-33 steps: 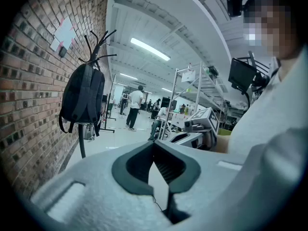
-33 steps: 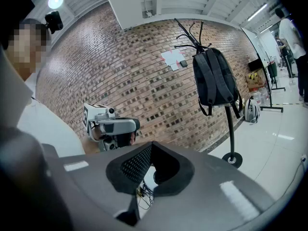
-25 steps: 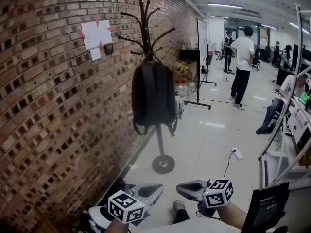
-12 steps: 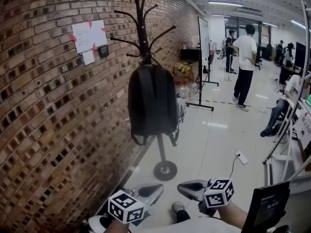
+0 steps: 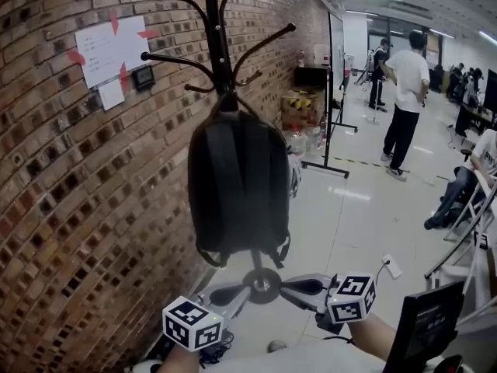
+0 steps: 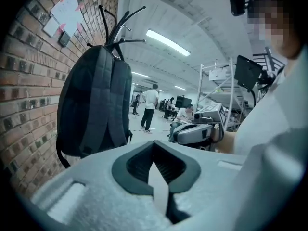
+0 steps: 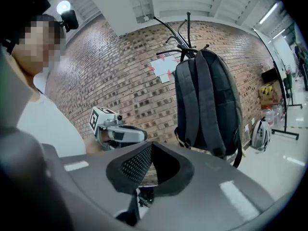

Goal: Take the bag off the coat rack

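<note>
Hanging from coat rack [image 5: 220, 45], bag [image 5: 237, 185] beyond left gripper [image 5: 224, 294], right gripper [image 5: 300, 286]

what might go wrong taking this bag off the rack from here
The backpack hangs from a coat rack on one thin pole and a small round base; pulling sideways instead of lifting may tip it. Its top could snag on the upcurved hooks. Both the left hand-held gripper and right hand-held gripper are shut, so they must open first.
</note>
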{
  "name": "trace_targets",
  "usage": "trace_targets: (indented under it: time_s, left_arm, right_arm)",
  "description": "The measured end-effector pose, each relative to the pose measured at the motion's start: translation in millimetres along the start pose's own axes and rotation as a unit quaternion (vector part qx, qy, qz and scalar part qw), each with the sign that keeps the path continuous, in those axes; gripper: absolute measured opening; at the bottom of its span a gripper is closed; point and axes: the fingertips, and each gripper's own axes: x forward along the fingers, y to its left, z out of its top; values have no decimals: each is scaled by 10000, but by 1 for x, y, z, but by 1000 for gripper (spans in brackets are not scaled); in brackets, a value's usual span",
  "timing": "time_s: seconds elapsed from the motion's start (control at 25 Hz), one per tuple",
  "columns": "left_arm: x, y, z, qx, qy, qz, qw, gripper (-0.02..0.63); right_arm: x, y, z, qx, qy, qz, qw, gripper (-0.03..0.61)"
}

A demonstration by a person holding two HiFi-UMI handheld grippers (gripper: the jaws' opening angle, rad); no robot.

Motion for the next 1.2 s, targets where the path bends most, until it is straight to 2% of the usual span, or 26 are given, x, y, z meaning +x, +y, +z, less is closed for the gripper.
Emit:
trace_targets:
  time_s: [0.12, 0.24, 0.4, 0.52, 0.64, 0.72, 0.76, 0.84, 0.92, 1.04, 1.2]
  left_arm:
    - [19, 43, 35, -45, -215, 183, 9996, 2]
    - [30, 73, 66, 156, -437, 269, 9986, 2]
    - [31, 99, 94, 448, -582, 384, 9966, 2]
    - [24, 118, 122, 517, -862, 487, 9937, 3]
    - [14, 137, 147, 689, -1019, 606, 9906, 77]
    - [5, 151, 162, 878, -1047, 736, 9879, 98]
    - [1, 158, 168, 968, -1045, 807, 9865, 111]
    - [-6, 171, 180, 1088, -1056, 877, 9845, 177]
    - [-9, 185, 193, 1196, -1093, 882, 9828, 254]
    - [-9, 206, 210, 1302, -1076, 875, 9817, 295]
    - [-6, 223, 226, 1363, -993, 719, 9831, 358]
  right_arm:
    - [9, -46, 31, -201, 22, -34, 9998, -2]
    - [18, -81, 65, -540, -22, 20, 9985, -2]
    - [24, -106, 110, -1027, -214, 85, 9944, -2]
    - [25, -118, 134, -1346, -280, 132, 9904, -2]
    - [24, -132, 160, -1616, -379, 51, 9861, 0]
    - [23, -143, 175, -1732, -500, -21, 9836, 65]
    - [22, -148, 183, -1763, -578, -89, 9826, 75]
    - [19, -159, 198, -1791, -713, -245, 9809, 132]
    - [16, -171, 213, -1829, -859, -341, 9788, 184]
    - [13, -184, 238, -1911, -1118, -346, 9746, 243]
    - [13, -202, 261, -2175, -1177, -536, 9675, 307]
